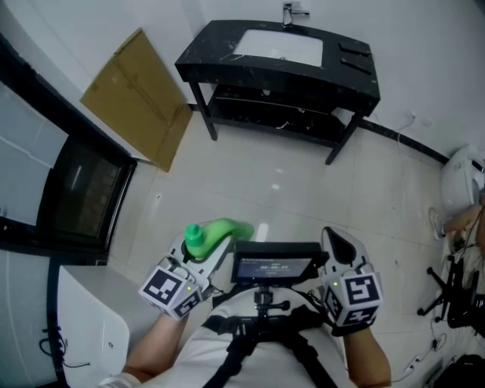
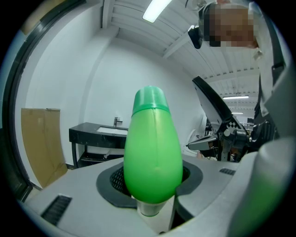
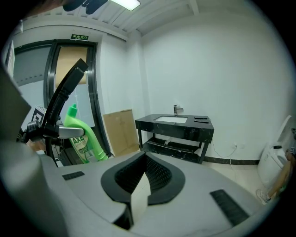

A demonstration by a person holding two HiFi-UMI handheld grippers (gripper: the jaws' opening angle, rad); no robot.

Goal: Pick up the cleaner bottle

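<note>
While left fingers point(image 2: 60, 190) clamp cleaner bottle point(image 2: 152, 152); right fingers point(image 3: 217, 185) together, empty, alongside

Two tools: left tool point(image 1: 208, 254), right tool point(image 1: 339, 244). Two marker cubes point(image 1: 170, 288), one per tool. One green cleaner bottle point(image 1: 217, 231). One black worktop point(image 1: 220, 59) with one white basin point(image 1: 280, 47), one faucet point(image 1: 292, 14), two flat dark items point(image 1: 356, 54) at its right end. One cardboard sheet point(image 1: 136, 95). One small screen point(image 1: 274, 267) between tools. One white rounded fixture point(image 1: 461, 178) at the right edge. One dark glass pane point(image 1: 83, 193), left side.
</note>
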